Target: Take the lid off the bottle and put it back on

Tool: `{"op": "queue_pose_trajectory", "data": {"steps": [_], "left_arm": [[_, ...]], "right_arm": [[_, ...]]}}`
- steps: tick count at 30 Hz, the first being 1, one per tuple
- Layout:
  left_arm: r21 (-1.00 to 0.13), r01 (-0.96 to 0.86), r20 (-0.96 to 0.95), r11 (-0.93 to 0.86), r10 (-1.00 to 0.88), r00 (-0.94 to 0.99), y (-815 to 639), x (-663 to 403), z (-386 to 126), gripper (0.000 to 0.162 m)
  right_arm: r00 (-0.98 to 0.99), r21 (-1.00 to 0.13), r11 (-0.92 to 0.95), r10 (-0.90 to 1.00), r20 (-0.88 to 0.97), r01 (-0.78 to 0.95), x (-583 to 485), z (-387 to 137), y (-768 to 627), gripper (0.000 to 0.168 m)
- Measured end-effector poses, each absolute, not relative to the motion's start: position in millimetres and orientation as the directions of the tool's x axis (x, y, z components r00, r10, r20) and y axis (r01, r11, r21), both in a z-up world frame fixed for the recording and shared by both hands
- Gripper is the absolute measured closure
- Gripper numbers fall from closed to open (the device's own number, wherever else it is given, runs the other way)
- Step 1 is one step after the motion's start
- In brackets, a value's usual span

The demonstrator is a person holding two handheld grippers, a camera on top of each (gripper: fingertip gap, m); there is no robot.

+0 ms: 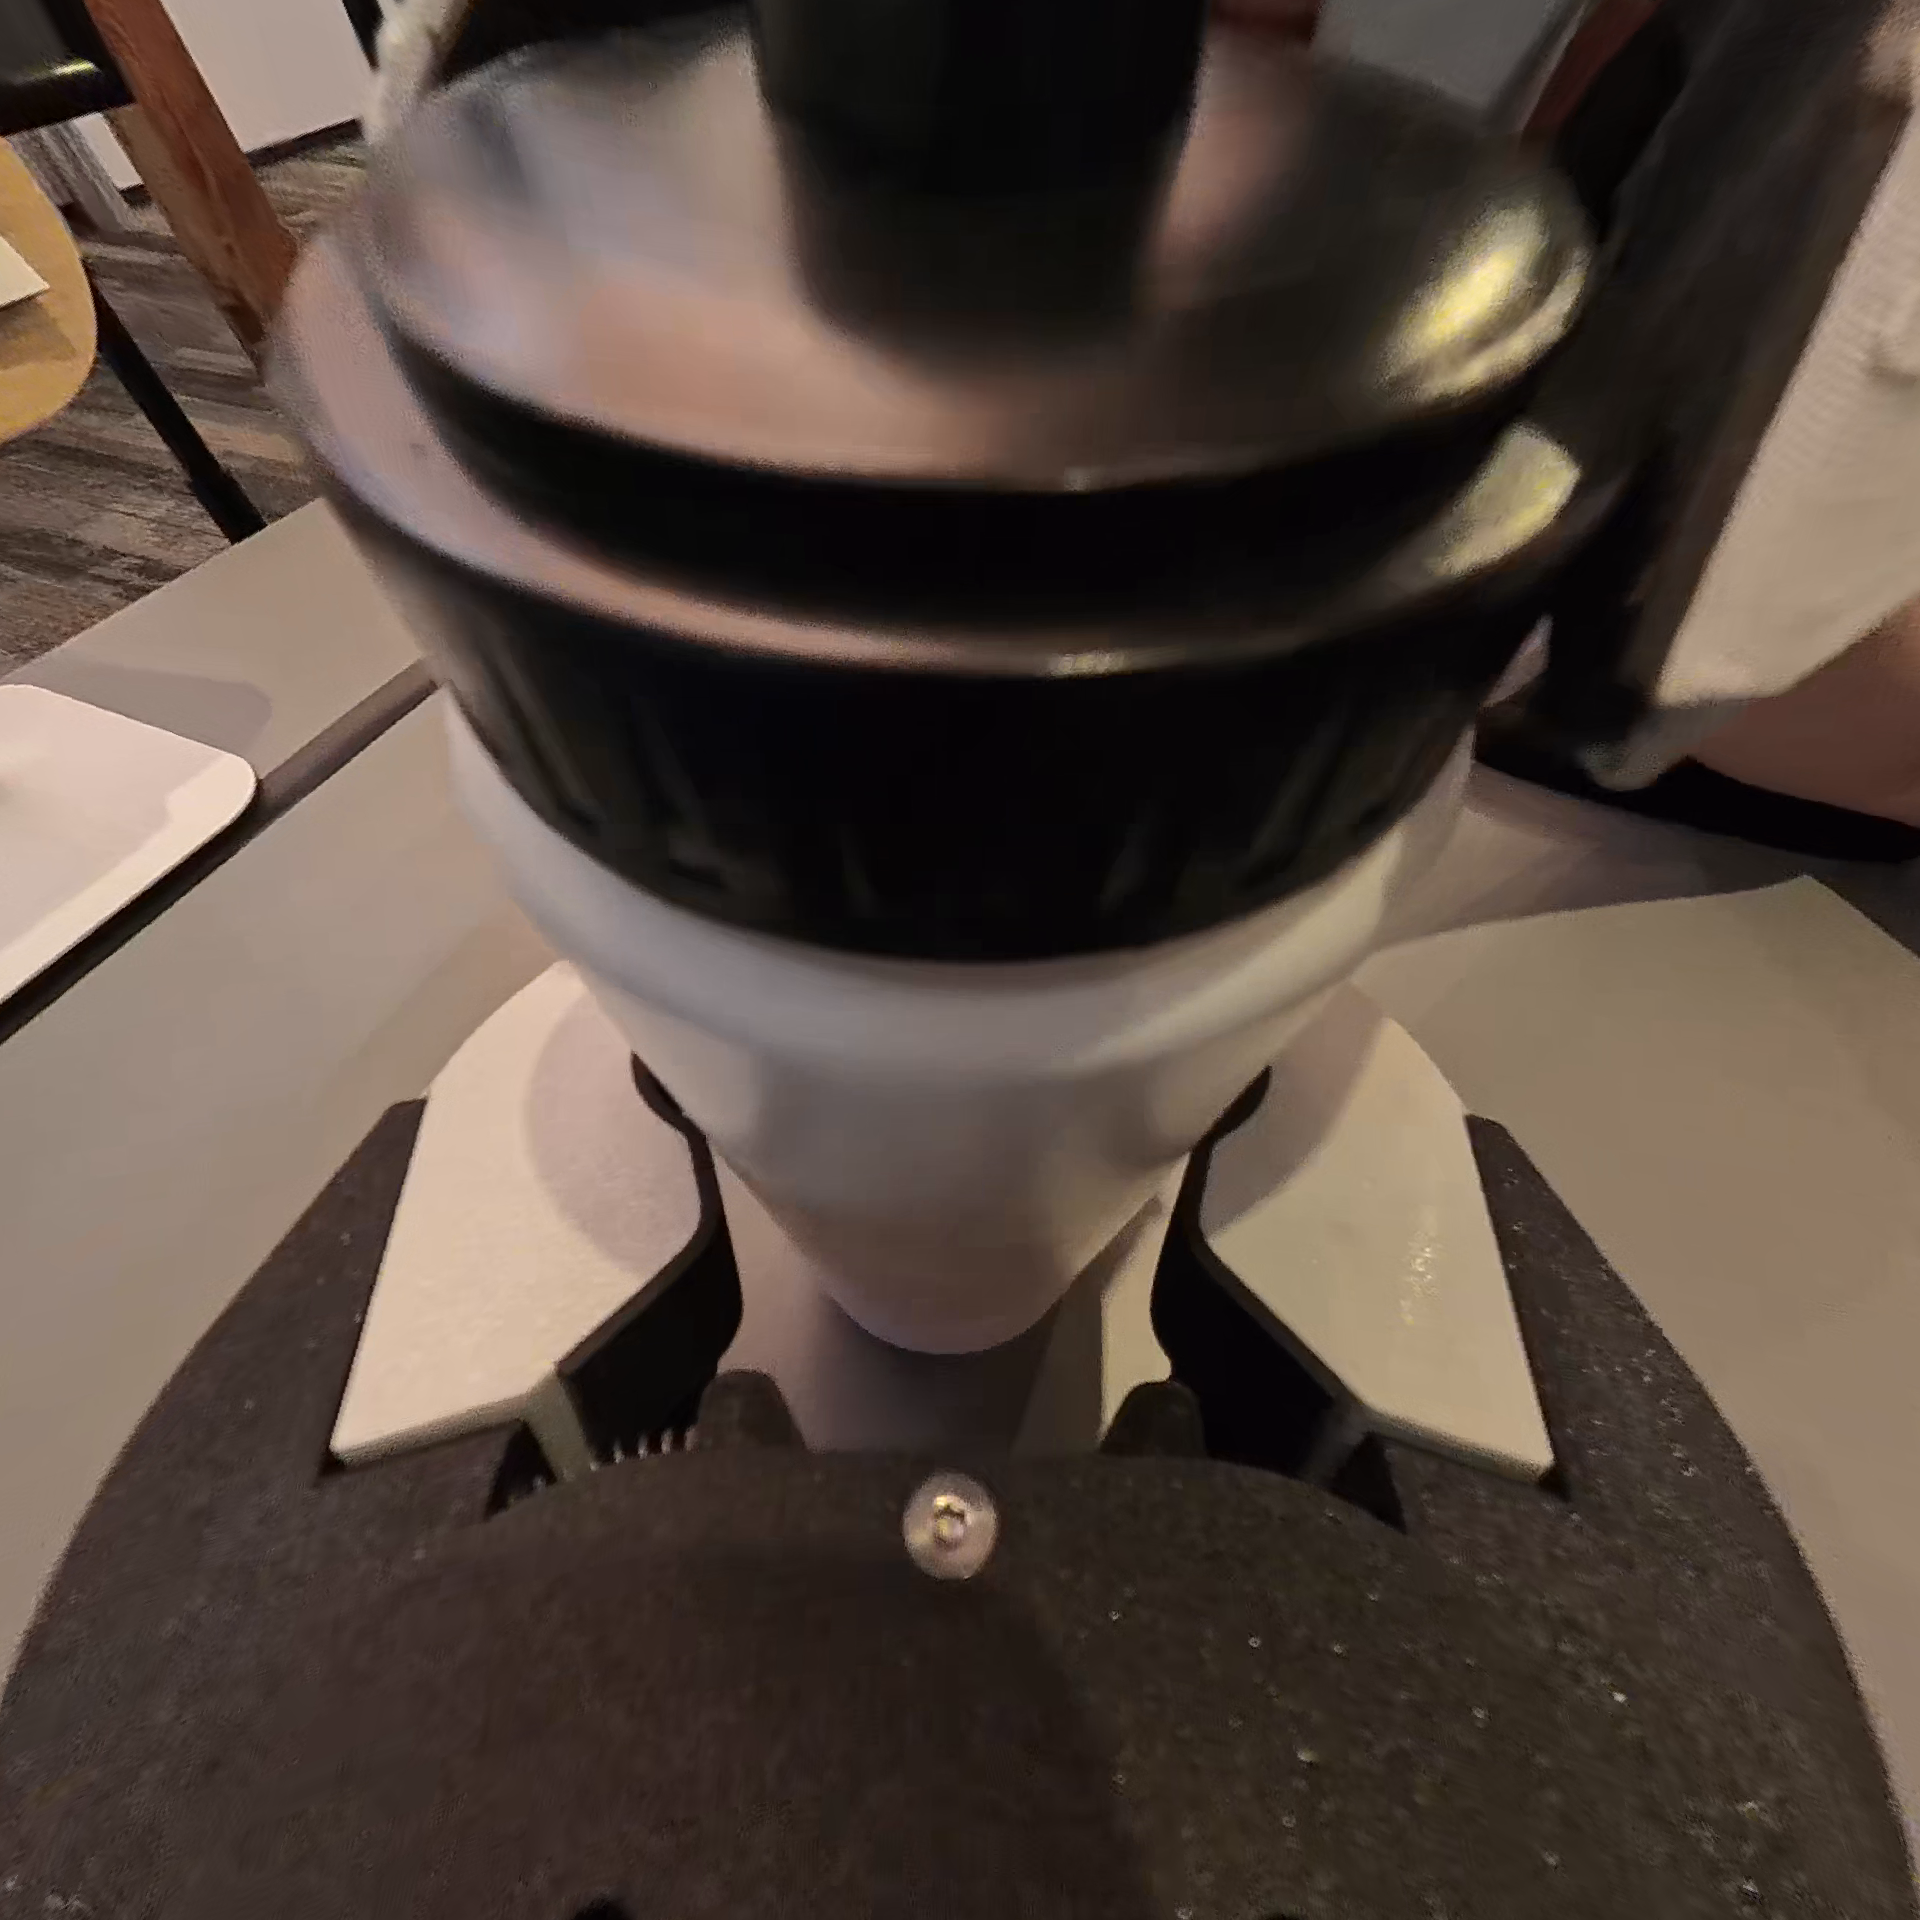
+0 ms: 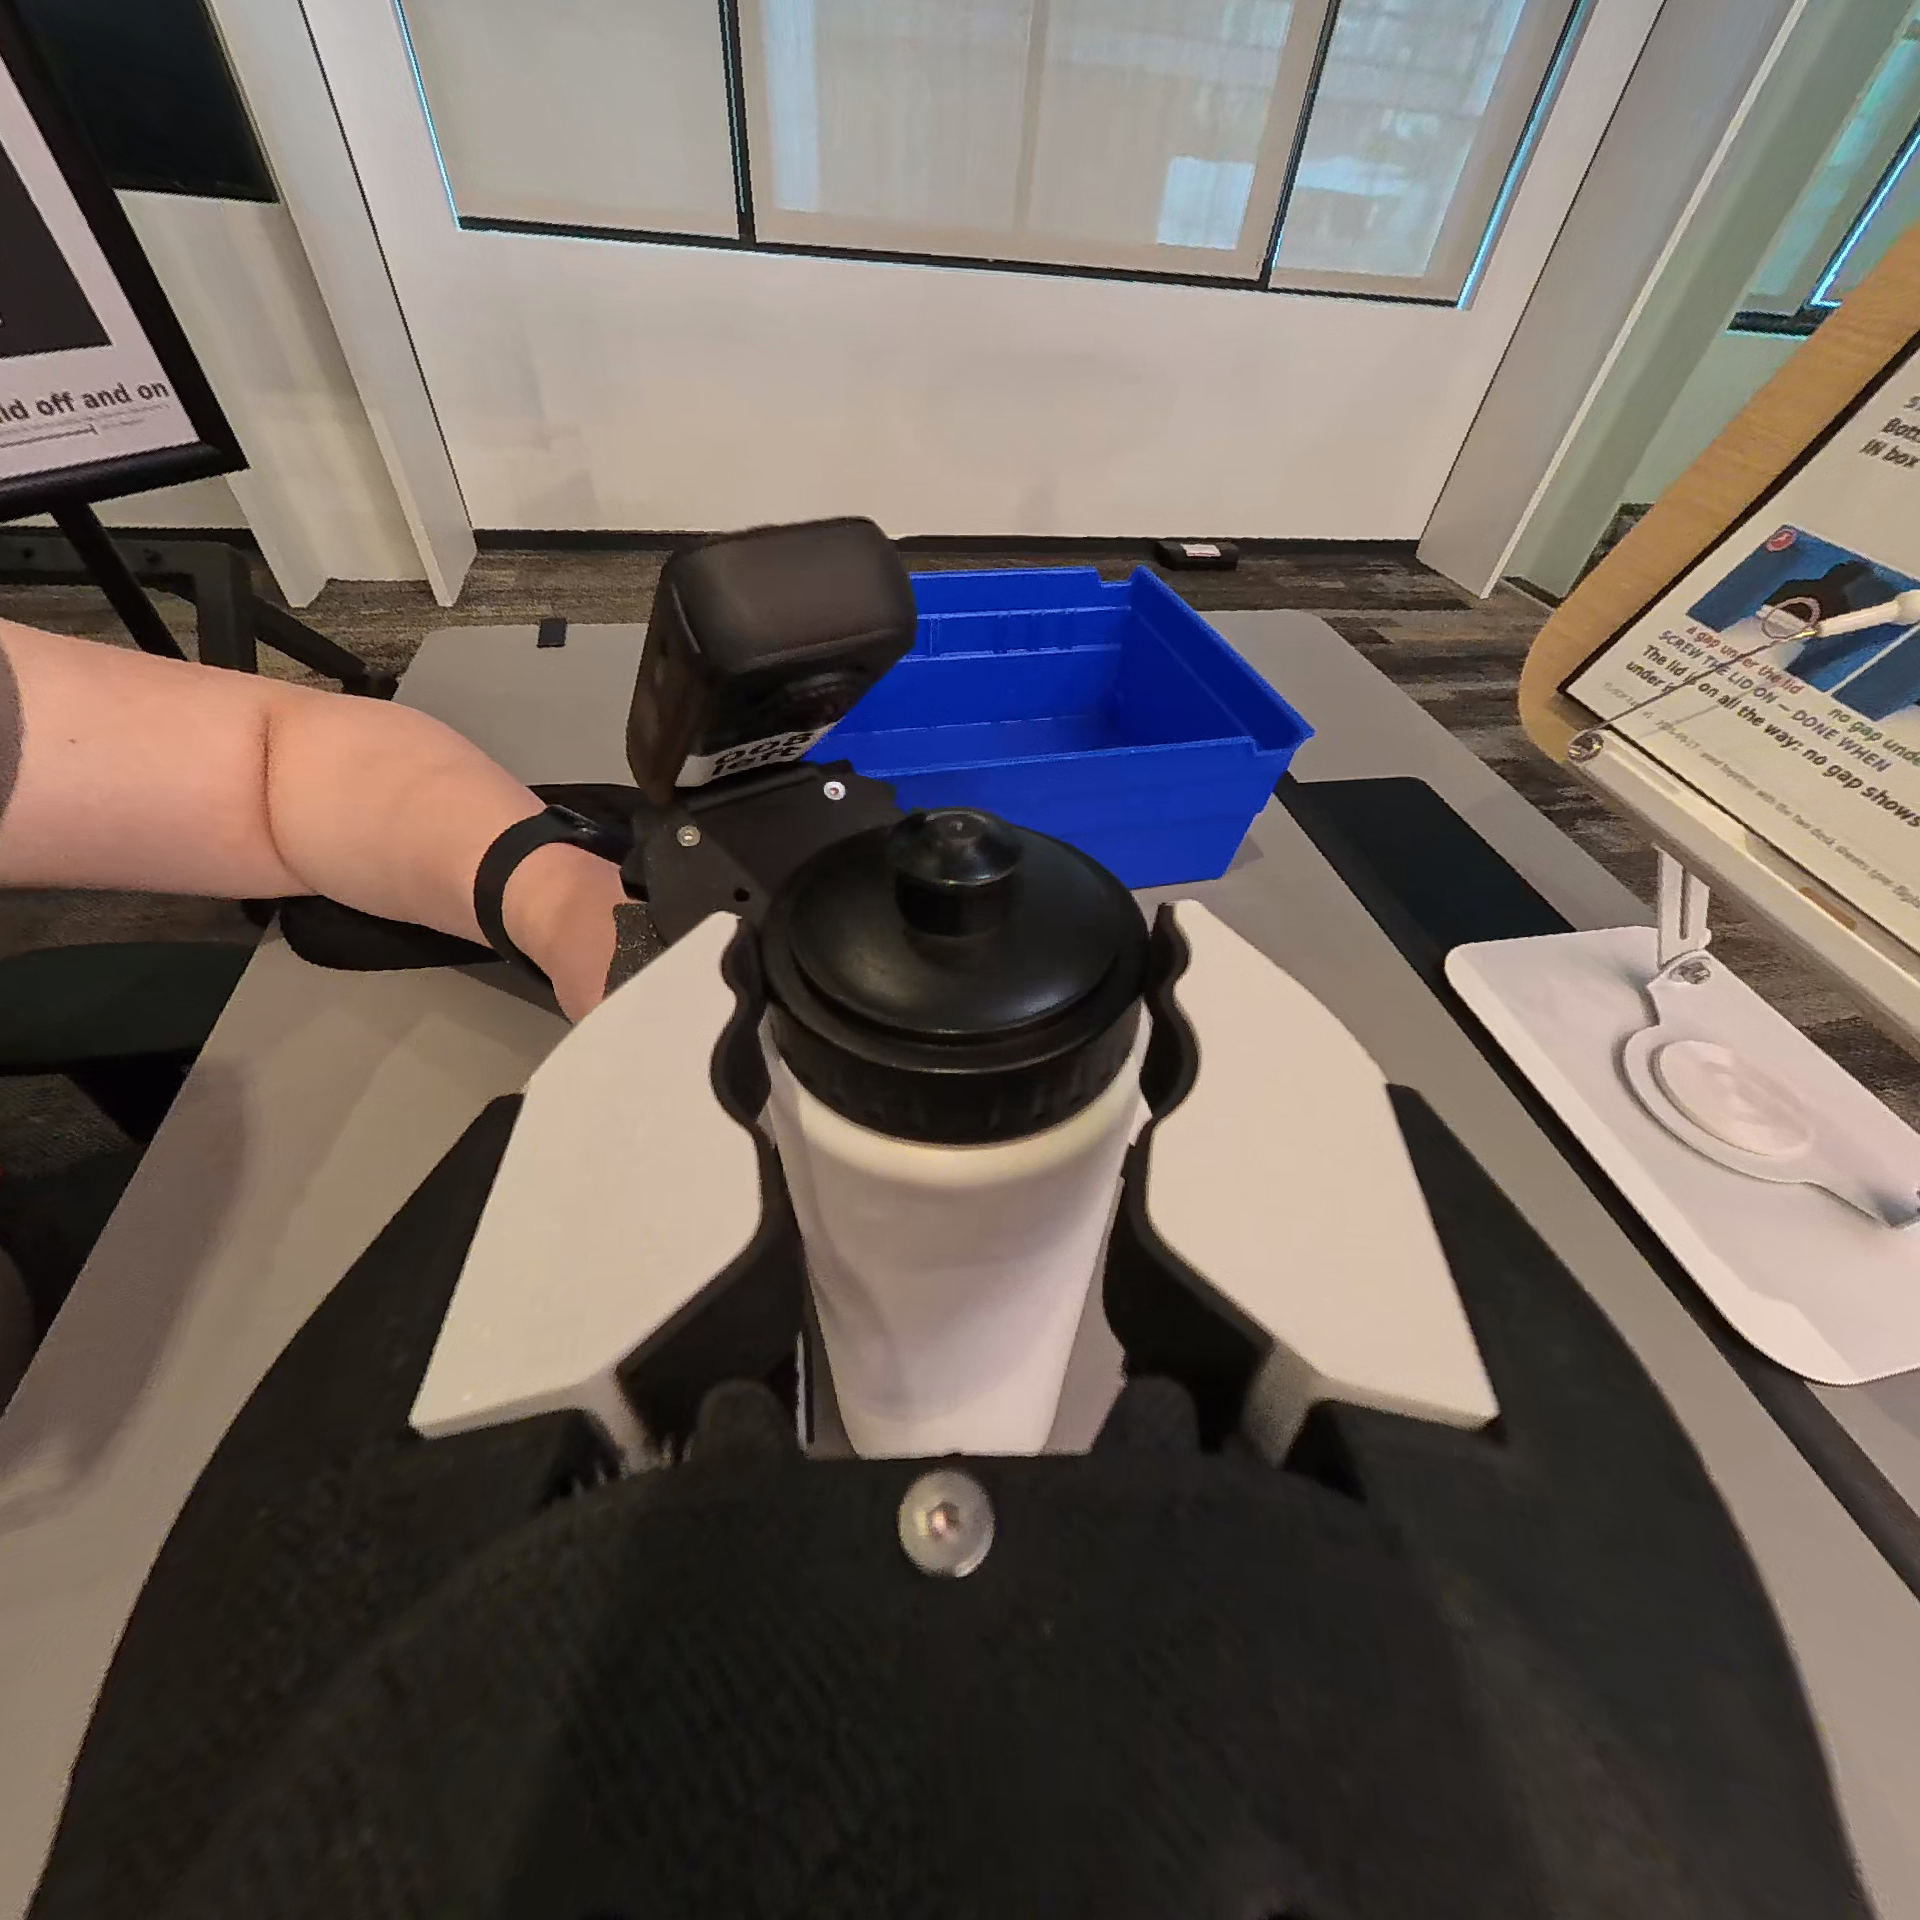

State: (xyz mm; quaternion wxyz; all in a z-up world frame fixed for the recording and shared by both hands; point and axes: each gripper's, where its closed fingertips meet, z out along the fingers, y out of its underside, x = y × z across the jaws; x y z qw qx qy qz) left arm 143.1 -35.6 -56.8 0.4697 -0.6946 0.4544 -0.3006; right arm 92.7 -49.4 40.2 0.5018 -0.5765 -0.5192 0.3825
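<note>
A white bottle (image 2: 935, 1268) with a black screw lid (image 2: 966, 935) stands upright on the grey table. The lid sits on the bottle and I see no gap under it. My right gripper (image 2: 954, 982) reaches from the near side, its pads pressed on both sides of the lid. My left gripper (image 1: 951, 1081) is shut on the white body (image 1: 935, 1143) below the lid (image 1: 935, 790). This view is blurred. It also shows in the right wrist view (image 2: 748, 831), behind the bottle, in a person's hand. One finger (image 1: 1704, 416) of my right gripper shows beside the lid.
A blue bin (image 2: 1049, 727) stands open behind the bottle. A white stand (image 2: 1714, 1091) with a tilted instruction board is at the right. A framed sign (image 2: 83, 312) stands at the far left. A person's forearm (image 2: 312, 790) lies over the table's left side.
</note>
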Motion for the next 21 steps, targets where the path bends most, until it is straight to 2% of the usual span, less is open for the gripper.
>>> {"op": "queue_pose_trajectory", "data": {"steps": [6,12,21], "left_arm": [[-0.928,-0.338,0.003,-0.154,-0.913,0.408,-33.4,144.6,-56.4,0.061],[-0.931,-0.347,-0.023,-0.116,-0.929,0.370,-38.5,150.9,-56.6,0.060],[-0.913,-0.357,0.025,-0.198,-0.901,0.433,-29.8,147.3,-58.9,0.066]], "right_arm": [[0.161,-0.977,0.072,0.981,0.105,0.199,94.7,41.1,-45.8,0.095],[0.146,-0.958,0.126,0.975,0.168,0.257,93.8,37.0,-49.4,0.090],[0.274,-0.971,0.030,0.957,0.097,0.239,97.8,36.6,-30.9,0.090]]}}
